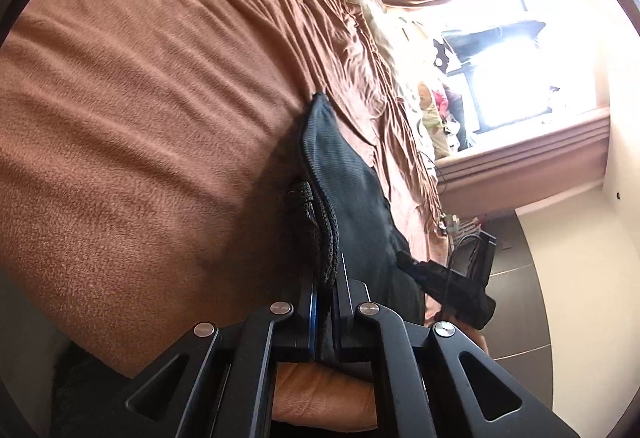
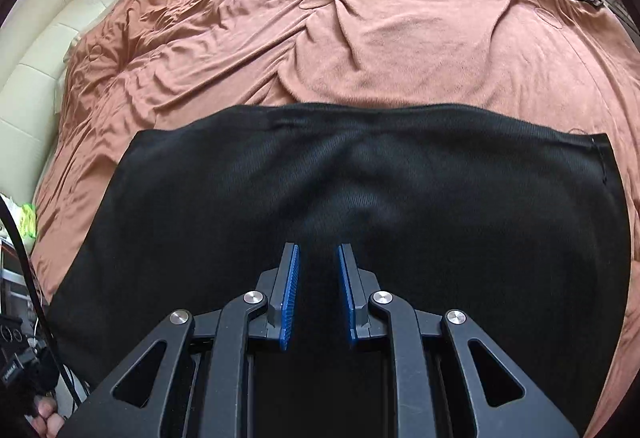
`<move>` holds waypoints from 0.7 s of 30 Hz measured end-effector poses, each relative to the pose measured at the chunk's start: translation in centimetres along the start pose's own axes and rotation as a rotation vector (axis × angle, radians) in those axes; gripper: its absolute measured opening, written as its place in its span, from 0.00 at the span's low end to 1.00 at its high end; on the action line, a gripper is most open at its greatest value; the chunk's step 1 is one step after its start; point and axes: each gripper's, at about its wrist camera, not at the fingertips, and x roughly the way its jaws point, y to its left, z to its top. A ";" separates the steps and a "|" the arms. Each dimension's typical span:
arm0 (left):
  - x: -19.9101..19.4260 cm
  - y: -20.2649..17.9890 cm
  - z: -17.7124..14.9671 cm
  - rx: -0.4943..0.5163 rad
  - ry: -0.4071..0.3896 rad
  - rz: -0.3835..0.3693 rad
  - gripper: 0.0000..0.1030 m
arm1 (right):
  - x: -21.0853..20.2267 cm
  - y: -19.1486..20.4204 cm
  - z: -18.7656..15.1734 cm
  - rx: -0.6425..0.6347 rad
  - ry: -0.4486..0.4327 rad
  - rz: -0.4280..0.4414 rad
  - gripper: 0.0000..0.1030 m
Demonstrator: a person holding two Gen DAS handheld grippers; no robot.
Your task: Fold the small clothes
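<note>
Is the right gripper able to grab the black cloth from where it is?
Probably yes. The right gripper hangs right over the black cloth, jaws a little apart, with nothing between them and the fabric. The cloth lies spread on the brown blanket, so the jaws would have to pinch up a fold.

No lettering, label or number could be read anywhere; a small black device (image 2: 16, 372) at the bed's edge bore marks too blurred to read.

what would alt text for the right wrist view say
A black garment lies spread flat on a rumpled brown blanket, and the right tongs hover just above it with blue pads slightly parted, gripping nothing.
</note>
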 end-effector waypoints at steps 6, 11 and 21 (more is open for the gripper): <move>0.1 -2.5 0.7 0.041 0.012 -0.049 0.04 | -0.9 0.4 -3.4 -0.009 0.016 0.028 0.08; 0.5 -3.9 1.2 0.060 0.027 -0.066 0.04 | -1.9 0.4 -6.2 -0.015 0.021 0.044 0.07; 0.8 -7.0 1.2 0.119 0.027 -0.065 0.04 | -4.6 -0.2 -12.3 0.030 -0.015 0.073 0.07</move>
